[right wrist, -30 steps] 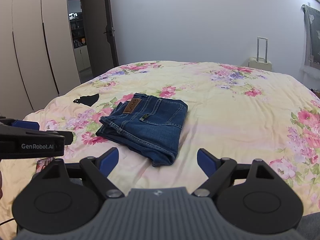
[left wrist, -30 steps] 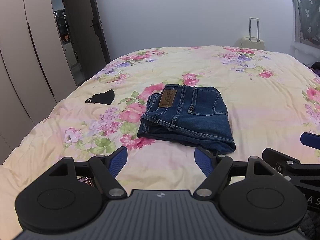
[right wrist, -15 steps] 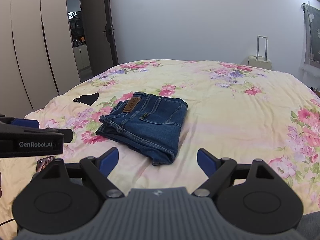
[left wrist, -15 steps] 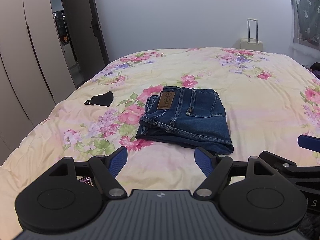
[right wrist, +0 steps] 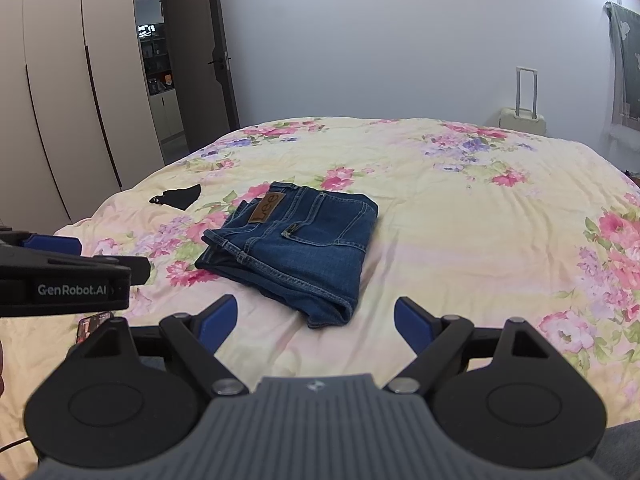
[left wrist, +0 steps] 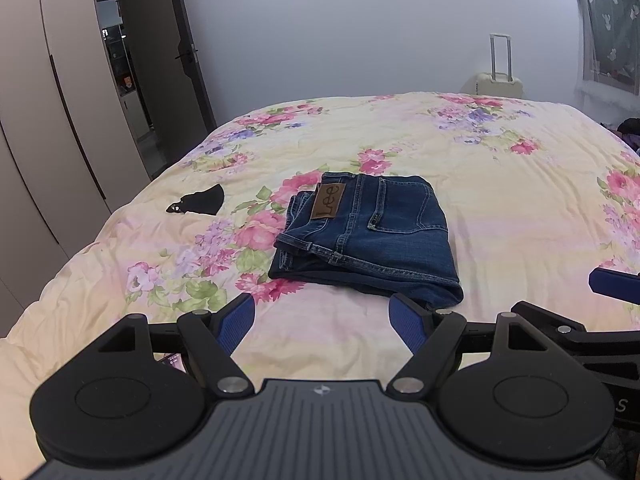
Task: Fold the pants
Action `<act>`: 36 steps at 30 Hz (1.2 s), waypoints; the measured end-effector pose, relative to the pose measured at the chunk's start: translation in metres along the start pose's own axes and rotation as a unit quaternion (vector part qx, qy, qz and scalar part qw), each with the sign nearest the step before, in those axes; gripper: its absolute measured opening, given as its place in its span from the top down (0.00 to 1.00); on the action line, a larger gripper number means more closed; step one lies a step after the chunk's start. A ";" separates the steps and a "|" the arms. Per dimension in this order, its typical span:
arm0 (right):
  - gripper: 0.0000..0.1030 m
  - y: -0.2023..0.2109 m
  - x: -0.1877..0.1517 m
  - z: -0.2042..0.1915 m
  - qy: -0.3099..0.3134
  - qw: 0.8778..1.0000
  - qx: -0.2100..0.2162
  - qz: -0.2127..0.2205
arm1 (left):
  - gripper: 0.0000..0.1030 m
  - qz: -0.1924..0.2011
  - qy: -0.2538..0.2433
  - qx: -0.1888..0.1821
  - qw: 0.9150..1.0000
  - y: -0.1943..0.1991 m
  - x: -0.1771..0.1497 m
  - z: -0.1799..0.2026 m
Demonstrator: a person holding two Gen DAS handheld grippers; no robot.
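Blue jeans (left wrist: 372, 236) lie folded into a compact rectangle on the floral bed cover (left wrist: 500, 184), brown Lee patch facing up. They also show in the right wrist view (right wrist: 296, 248). My left gripper (left wrist: 326, 326) is open and empty, held back from the near edge of the jeans. My right gripper (right wrist: 316, 322) is open and empty, also short of the jeans. The left gripper shows at the left of the right wrist view (right wrist: 60, 276), and the right gripper's blue fingertip at the right of the left wrist view (left wrist: 612, 284).
A small black cloth (left wrist: 200, 203) lies on the bed left of the jeans. A wardrobe (left wrist: 44, 128) and an open door (left wrist: 160, 72) stand at the left. A pale suitcase (left wrist: 500, 80) stands beyond the bed by the wall. A phone (right wrist: 91, 326) lies near the bed's front edge.
Both grippers have drawn back and risen slightly from the jeans. The jeans have not moved. Both grippers stay open.
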State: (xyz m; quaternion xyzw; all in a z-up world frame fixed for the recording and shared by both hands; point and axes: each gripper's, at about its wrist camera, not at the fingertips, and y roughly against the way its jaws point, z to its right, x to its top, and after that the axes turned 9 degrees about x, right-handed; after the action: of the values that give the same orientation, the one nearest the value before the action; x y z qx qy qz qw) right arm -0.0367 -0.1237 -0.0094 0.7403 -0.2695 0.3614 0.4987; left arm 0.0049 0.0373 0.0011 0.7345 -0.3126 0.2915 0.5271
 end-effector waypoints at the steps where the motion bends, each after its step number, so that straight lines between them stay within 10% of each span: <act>1: 0.21 0.000 0.000 0.001 -0.001 1.000 0.000 0.000 | 0.13 0.000 -0.001 0.000 1.000 0.001 0.000 0.001; 36: 0.21 0.005 -0.001 0.001 -0.003 1.000 0.003 0.003 | 0.13 0.006 0.000 -0.008 1.000 0.007 -0.001 0.001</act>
State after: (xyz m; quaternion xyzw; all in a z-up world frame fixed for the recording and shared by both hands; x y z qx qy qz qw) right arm -0.0407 -0.1258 -0.0080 0.7420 -0.2723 0.3617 0.4944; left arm -0.0013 0.0349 0.0048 0.7283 -0.3188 0.2922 0.5316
